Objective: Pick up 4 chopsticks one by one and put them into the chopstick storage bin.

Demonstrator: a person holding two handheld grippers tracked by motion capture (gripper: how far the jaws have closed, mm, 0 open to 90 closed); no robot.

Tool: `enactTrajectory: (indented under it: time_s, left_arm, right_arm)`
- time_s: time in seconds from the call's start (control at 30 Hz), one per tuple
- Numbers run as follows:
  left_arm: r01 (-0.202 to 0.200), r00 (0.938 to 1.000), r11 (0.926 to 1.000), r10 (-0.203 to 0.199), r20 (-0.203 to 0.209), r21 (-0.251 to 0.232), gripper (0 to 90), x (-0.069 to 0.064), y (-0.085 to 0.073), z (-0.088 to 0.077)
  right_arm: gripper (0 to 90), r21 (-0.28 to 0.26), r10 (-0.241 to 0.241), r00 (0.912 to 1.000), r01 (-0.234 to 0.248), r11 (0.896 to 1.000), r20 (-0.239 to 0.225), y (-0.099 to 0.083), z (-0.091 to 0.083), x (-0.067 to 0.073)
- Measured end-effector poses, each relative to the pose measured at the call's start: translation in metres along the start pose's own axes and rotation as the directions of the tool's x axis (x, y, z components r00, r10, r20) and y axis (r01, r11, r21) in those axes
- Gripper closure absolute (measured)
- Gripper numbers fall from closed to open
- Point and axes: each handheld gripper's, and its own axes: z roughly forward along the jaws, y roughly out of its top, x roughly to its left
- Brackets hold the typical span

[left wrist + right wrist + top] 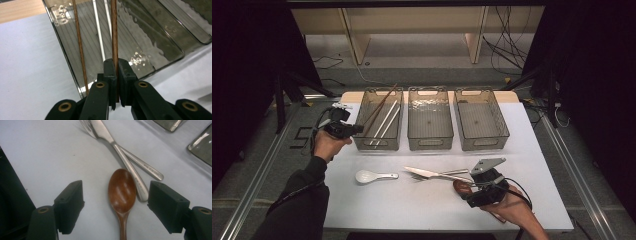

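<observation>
My left gripper [356,130] [116,63] is shut on a brown wooden chopstick [380,107] [114,35], which slants up over the left grey bin [360,142] [160,47]. A second brown chopstick [80,45] and two white ones [388,120] [99,30] lie in that bin. My right gripper [469,190] [116,185] is open near the table's front right. The bowl of a brown wooden spoon [461,187] [122,191] rests on the table between its jaws, untouched by them.
A steel knife [427,173] [113,142] and fork [457,172] [142,165] lie crossed mid-table, just beyond the wooden spoon. A white ceramic spoon [373,176] lies to their left. The middle bin [430,142] and right bin [484,145] stand at the back.
</observation>
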Motion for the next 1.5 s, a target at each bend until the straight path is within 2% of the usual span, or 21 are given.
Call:
enactTrajectory:
  time_s: [0.13, 0.27, 0.5, 0.53, 0.63, 0.77, 0.93, 1.03, 1.1, 1.2, 1.27, 1.3, 1.5]
  left_arm:
    - [0.032, 0.9995, 0.9994, -0.032, 0.0, 0.01, 85.4, 0.003, 0.003, 0.006]
    - [0.024, 0.9996, 0.9994, -0.024, -0.018, 0.023, 85.2, 0.0, 0.006, 0.01]
    - [0.052, 0.9984, 0.9977, -0.051, -0.022, 0.044, 84.0, 0.0, 0.007, 0.022]
    - [0.055, 0.9984, 0.9977, -0.055, -0.014, 0.04, 81.9, -0.001, 0.007, 0.022]
    - [0.05, 0.9984, 0.9982, -0.049, -0.029, 0.033, 66.3, -0.005, 0.009, 0.021]
    - [0.051, 0.9987, 0.9986, -0.05, -0.006, 0.016, 52.9, -0.01, 0.007, 0.013]
    - [0.002, 0.9981, 0.9999, -0.001, 0.062, -0.013, 40.3, -0.021, 0.0, -0.004]
    - [-0.042, 0.994, 0.9991, 0.042, 0.101, -0.003, 34.6, -0.03, -0.003, -0.013]
    - [-0.073, 0.9883, 0.9973, 0.073, 0.134, -0.007, 32.0, -0.036, -0.005, -0.018]
    - [-0.149, 0.9796, 0.9887, 0.144, 0.139, 0.02, 28.6, -0.046, -0.011, -0.021]
    - [-0.177, 0.9745, 0.983, 0.169, 0.148, 0.046, 26.9, -0.051, -0.017, -0.02]
    - [-0.194, 0.9699, 0.9793, 0.183, 0.161, 0.058, 26.1, -0.053, -0.02, -0.019]
    - [-0.245, 0.9579, 0.9654, 0.226, 0.176, 0.09, 22.9, -0.062, -0.035, -0.015]
  right_arm:
    - [29.3, 0.0, 0.0, 1.0, 0.0, 1.0, -0.001, 0.0, 0.0, 0.0]
    - [29.3, 0.002, 0.002, 1.0, -0.002, 1.0, -0.001, -0.001, 0.0, -0.001]
    - [29.3, 0.001, 0.002, 1.0, -0.002, 1.0, -0.002, 0.0, 0.0, 0.0]
    - [29.3, 0.001, 0.003, 1.0, -0.003, 1.0, -0.003, -0.001, 0.0, -0.001]
    - [29.4, 0.003, 0.006, 1.0, -0.006, 1.0, -0.007, -0.001, 0.0, -0.001]
    - [29.4, 0.002, 0.007, 1.0, -0.007, 1.0, -0.004, -0.001, 0.0, -0.001]
    - [29.4, 0.0, 0.01, 1.0, -0.01, 1.0, -0.002, -0.001, -0.001, -0.001]
    - [29.3, -0.002, 0.008, 1.0, -0.008, 1.0, -0.003, -0.001, -0.001, -0.001]
    - [29.3, -0.002, 0.008, 1.0, -0.008, 1.0, -0.002, -0.001, -0.001, -0.001]
    - [29.3, -0.006, 0.008, 1.0, -0.008, 1.0, 0.0, -0.001, -0.002, 0.0]
    - [29.3, -0.007, 0.008, 1.0, -0.008, 1.0, 0.001, -0.001, -0.002, 0.0]
    - [29.3, -0.007, 0.008, 1.0, -0.008, 1.0, 0.0, -0.001, -0.003, 0.0]
    - [29.3, -0.012, 0.011, 0.9999, -0.011, 1.0, 0.002, -0.001, -0.005, 0.0]
